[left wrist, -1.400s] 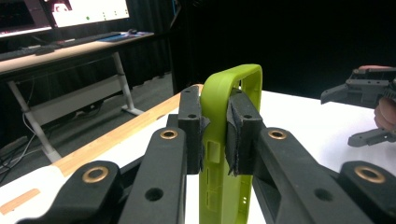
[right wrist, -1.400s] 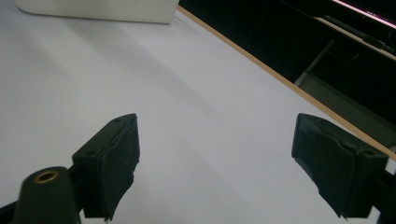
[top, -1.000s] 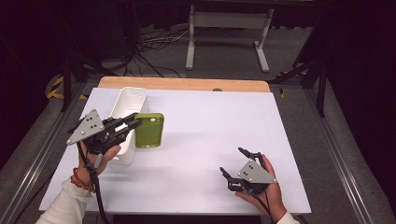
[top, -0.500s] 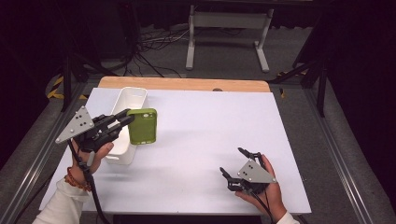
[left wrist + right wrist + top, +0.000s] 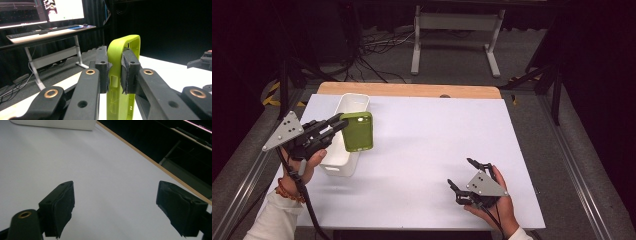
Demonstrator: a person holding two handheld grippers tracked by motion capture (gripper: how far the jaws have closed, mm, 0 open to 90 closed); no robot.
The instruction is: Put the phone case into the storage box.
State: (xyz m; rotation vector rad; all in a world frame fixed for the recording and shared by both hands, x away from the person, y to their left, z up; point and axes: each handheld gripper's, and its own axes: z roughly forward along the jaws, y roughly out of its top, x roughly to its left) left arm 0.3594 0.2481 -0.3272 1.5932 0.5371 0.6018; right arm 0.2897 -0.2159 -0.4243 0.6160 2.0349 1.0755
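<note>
A lime green phone case [image 5: 357,131] hangs in the air beside the white bin [image 5: 346,107] at the table's left. My left gripper [image 5: 339,122] is shut on its edge; in the left gripper view both pads pinch the green case [image 5: 120,75] at its rim, with my left gripper [image 5: 115,71] clamped around it. My right gripper [image 5: 460,176] rests low over the table at the front right, open, held by a hand. In the right gripper view its jaws stand wide apart with only bare white table between them, my right gripper [image 5: 116,207] holding nothing.
The white table [image 5: 437,135] has a wooden strip [image 5: 412,90] along its far edge. The long white bin also shows at the top of the right gripper view [image 5: 55,124]. A desk frame [image 5: 457,30] and cables stand on the floor beyond.
My left gripper has lifted the green case and carried it left and toward the far side, alongside the white bin. The right gripper has stayed put.
</note>
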